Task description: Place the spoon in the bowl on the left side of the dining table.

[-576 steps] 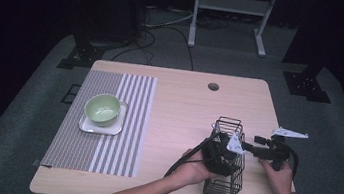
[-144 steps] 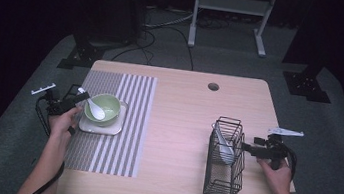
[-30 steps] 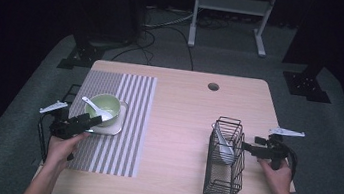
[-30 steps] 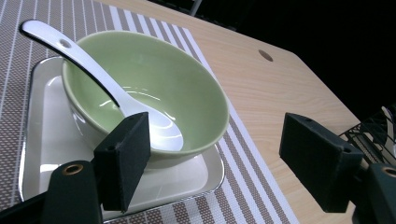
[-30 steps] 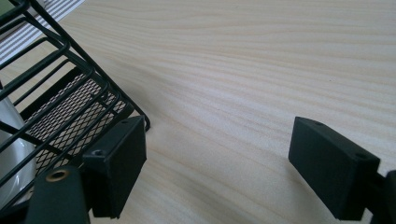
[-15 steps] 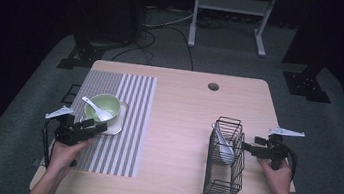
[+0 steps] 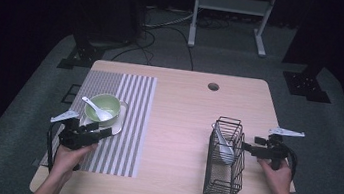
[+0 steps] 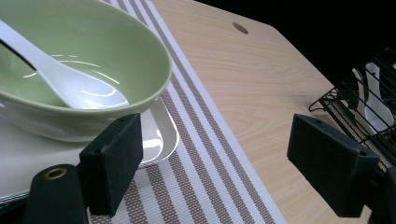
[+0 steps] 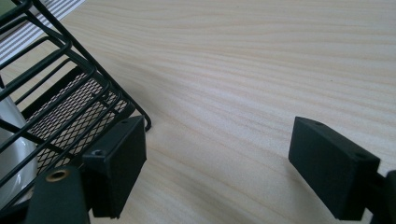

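Note:
A green bowl (image 7: 104, 106) stands on a white square plate (image 7: 114, 126) on the striped placemat (image 7: 129, 121), and a white spoon (image 7: 96, 109) lies in it. My left gripper (image 7: 103, 133) hovers just in front of the plate. It is open, its jaws have just been opening, and nothing is between them. Close up, the bowl (image 8: 93, 51), spoon (image 8: 70, 86) and plate (image 8: 161, 135) sit beyond my left gripper (image 8: 224, 163). My right gripper (image 7: 249, 148) is open beside the black wire basket (image 7: 225, 159), which holds white spoons (image 7: 223, 144). The basket (image 9: 70, 98) is at the left pad of the right gripper (image 9: 224, 163).
The wooden table (image 7: 183, 108) has a round cable hole (image 7: 213, 87) at the back. The basket (image 8: 369, 107) lies far off across the table from the left gripper. Dark floor, cables and stand legs surround the table.
My left gripper has drawn back from the bowl toward the table's near edge, leaving the spoon in the bowl. The right gripper has stayed by the basket.

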A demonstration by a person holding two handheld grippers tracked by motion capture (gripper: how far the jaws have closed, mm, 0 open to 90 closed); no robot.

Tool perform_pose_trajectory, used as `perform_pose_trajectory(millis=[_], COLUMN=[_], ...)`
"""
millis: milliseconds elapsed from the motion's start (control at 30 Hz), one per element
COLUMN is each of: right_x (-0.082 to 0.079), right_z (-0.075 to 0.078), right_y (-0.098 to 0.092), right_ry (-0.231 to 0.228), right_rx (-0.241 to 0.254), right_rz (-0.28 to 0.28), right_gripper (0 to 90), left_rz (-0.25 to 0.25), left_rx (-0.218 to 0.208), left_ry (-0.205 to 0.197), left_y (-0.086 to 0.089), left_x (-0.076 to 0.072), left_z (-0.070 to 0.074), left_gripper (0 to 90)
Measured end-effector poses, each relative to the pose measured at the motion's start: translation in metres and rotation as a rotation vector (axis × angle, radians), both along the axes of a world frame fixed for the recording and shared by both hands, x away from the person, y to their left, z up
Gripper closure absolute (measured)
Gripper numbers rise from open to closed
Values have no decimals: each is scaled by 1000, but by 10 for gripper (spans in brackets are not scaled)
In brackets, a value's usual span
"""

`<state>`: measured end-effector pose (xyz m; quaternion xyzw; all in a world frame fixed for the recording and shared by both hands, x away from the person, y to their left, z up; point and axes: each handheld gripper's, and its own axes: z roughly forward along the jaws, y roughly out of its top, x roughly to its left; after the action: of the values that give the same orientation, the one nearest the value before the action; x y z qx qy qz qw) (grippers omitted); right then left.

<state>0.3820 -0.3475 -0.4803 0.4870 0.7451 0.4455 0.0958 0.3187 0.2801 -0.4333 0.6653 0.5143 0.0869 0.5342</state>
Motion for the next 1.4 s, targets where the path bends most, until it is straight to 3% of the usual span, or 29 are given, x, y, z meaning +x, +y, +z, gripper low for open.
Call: perform_pose_trajectory(millis=[767, 1400], right_x=[0, 0], right_z=[0, 0], right_y=[0, 0], right_ry=[-5, -3], right_rx=[3, 5], right_rz=[1, 2], right_gripper=[179, 179], left_rz=[-98, -157], left_rx=[16, 64], left_ry=[-22, -20], left_y=[-32, -53], left_x=[-5, -7], left_z=[5, -1], left_gripper=[172, 145])
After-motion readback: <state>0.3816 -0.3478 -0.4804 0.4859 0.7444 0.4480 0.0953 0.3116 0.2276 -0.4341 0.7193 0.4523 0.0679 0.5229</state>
